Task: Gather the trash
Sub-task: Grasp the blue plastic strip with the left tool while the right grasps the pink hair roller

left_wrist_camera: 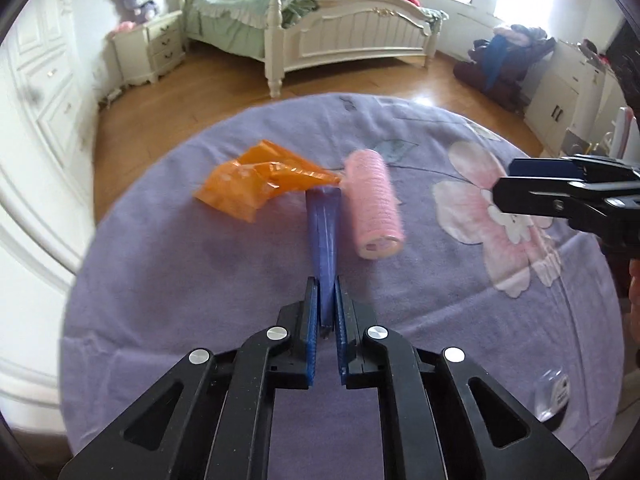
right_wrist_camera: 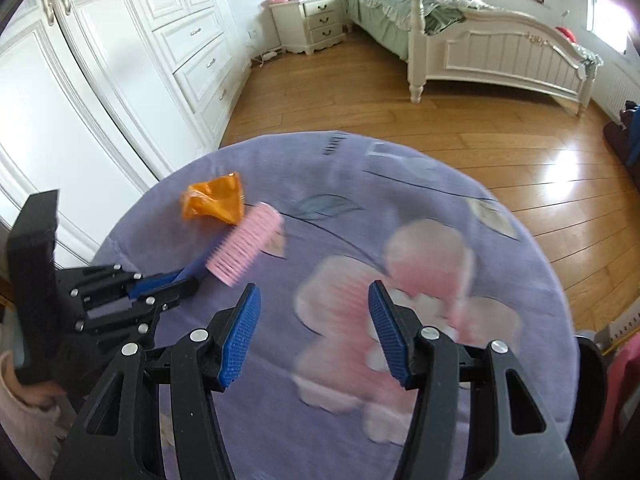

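Note:
A crumpled orange plastic wrapper lies on the round table with a purple flowered cloth. My left gripper is shut on the blue handle of a brush with a pink bristle head, whose far end touches the wrapper. In the right wrist view the wrapper, the pink brush head and the left gripper show at left. My right gripper is open and empty above the cloth's pink flower, right of the brush; it also shows in the left wrist view.
A clear plastic item lies at the table's right edge. Beyond the table are wooden floor, a white bed, a nightstand, white wardrobes on the left and a cabinet on the right.

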`<act>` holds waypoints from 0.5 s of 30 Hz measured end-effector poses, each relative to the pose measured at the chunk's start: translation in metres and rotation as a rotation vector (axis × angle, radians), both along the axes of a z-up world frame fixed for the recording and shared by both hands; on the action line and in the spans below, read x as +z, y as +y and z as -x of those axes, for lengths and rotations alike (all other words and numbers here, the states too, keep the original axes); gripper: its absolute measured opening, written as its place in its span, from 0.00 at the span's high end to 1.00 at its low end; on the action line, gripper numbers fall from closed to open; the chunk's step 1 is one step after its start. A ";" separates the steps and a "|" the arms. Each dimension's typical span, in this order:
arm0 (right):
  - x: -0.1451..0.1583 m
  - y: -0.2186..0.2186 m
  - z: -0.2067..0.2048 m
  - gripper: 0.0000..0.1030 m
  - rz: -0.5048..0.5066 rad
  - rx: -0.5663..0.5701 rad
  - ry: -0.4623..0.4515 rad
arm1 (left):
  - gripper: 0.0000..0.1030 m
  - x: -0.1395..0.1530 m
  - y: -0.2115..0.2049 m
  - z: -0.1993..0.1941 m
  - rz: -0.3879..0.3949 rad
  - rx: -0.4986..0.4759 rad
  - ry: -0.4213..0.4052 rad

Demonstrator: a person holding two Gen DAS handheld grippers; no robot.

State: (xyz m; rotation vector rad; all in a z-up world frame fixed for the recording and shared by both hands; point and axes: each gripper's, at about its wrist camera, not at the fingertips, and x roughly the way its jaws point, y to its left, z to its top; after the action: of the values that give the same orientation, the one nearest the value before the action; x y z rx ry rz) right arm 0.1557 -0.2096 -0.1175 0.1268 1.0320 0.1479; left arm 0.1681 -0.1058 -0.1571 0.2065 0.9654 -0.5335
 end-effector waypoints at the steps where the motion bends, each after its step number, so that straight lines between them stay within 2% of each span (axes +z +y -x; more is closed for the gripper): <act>1: -0.002 0.008 -0.006 0.46 -0.004 0.006 0.004 | 0.92 0.001 0.002 0.005 0.010 0.003 -0.002; 6: -0.014 0.042 -0.041 0.44 -0.015 0.010 0.053 | 0.93 0.013 0.023 0.016 0.057 0.029 -0.041; 9: -0.026 0.057 -0.055 0.42 0.035 -0.002 0.089 | 0.93 0.022 0.030 0.025 0.073 0.022 -0.062; 10: -0.033 0.061 -0.058 0.45 0.048 -0.003 0.106 | 0.93 0.024 0.030 0.028 0.080 0.018 -0.064; 11: -0.038 0.063 -0.058 0.54 0.039 0.003 0.111 | 0.93 0.026 0.032 0.031 0.085 0.015 -0.067; 12: -0.039 0.065 -0.055 0.70 0.031 0.014 0.109 | 0.93 0.028 0.035 0.035 0.088 0.010 -0.071; 15: -0.033 0.067 -0.039 0.73 0.061 0.041 0.068 | 0.93 0.033 0.038 0.045 0.087 -0.009 -0.075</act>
State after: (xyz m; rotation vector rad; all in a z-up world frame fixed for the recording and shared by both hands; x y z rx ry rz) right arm 0.1950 -0.1421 -0.1502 0.0556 1.1060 0.1498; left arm 0.1234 -0.0681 -0.1241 0.1518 0.8671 -0.5706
